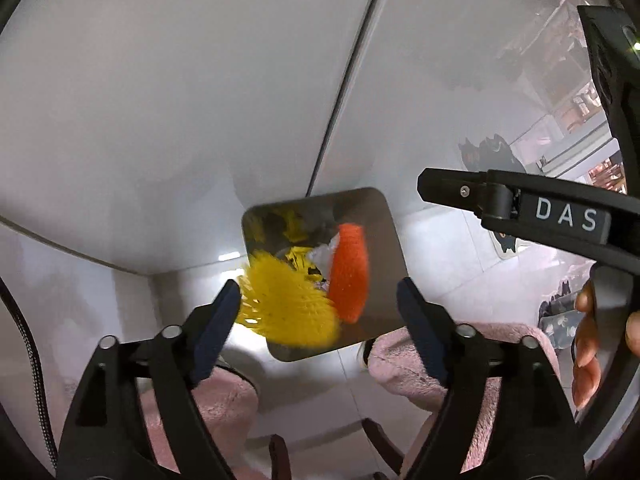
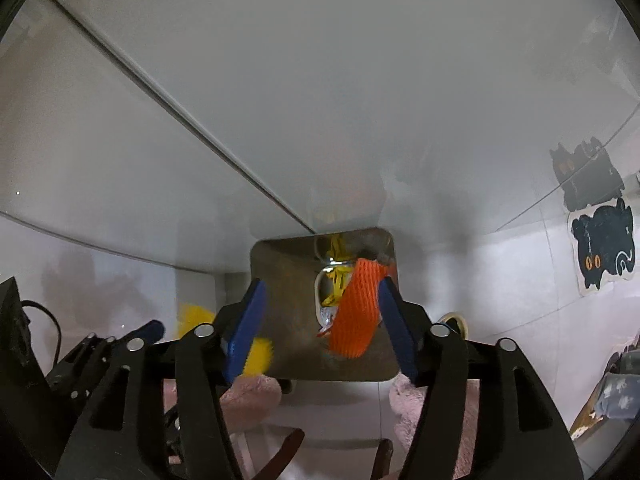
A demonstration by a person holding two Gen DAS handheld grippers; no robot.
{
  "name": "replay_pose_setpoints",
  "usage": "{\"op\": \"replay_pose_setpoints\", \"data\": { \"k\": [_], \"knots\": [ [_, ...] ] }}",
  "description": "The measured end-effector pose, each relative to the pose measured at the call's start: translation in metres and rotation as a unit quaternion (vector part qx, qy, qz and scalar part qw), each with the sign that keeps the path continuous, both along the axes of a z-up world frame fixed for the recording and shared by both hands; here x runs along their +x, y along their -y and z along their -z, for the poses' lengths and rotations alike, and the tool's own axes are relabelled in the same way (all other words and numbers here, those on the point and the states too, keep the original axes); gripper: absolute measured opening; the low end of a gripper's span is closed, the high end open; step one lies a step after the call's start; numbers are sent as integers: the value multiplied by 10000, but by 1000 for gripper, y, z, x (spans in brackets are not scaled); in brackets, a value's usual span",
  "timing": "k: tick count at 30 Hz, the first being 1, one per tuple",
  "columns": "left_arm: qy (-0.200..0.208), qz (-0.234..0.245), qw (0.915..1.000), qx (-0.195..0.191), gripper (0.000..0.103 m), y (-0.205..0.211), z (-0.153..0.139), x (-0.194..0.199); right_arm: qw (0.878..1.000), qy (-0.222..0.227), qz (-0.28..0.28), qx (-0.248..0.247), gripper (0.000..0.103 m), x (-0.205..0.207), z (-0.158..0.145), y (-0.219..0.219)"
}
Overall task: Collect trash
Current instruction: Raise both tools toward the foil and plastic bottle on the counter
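Left gripper (image 1: 320,304) wide, right gripper (image 2: 320,328) wide, both empty above steel bin (image 1: 384,216); yellow spiky piece (image 1: 288,304) and orange mesh (image 2: 358,308) dropping in. Release step; next, fetch more trash.

Pale tiled floor (image 2: 500,280), metal bin (image 2: 288,312) standing on it, black cat-shaped mat (image 2: 604,248) near

white cabinet doors (image 2: 320,80), tiled floor (image 2: 520,280) (perhaps glossy)

Readable only: white capital letters "DAS" on the black plastic body of the other handheld two-finger gripper (image 1: 568,218), right of and beyond the near fingers.
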State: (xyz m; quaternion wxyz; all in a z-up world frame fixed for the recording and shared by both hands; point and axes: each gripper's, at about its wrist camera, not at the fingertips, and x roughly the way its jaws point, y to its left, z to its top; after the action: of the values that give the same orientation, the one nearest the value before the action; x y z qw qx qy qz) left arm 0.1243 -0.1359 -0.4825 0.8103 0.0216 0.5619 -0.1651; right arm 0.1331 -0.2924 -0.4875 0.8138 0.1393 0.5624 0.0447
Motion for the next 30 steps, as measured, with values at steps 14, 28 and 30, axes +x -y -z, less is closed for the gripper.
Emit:
{"op": "replay_pose_setpoints", "data": {
  "k": [14,28,30],
  "knots": [
    [905,2,9959,-34,95,-9,-106,-52,9960,869,86,-202,77,-40,-104,10],
    [1839,-484,9816,-145,95,-50,-242,-41,9757,2172,-98,-260,92,-41,-254,12],
    [1973,-575,9785,-196,95,-55,-261,-29,9736,2262,-105,-293,92,-30,-269,10]
  ]
}}
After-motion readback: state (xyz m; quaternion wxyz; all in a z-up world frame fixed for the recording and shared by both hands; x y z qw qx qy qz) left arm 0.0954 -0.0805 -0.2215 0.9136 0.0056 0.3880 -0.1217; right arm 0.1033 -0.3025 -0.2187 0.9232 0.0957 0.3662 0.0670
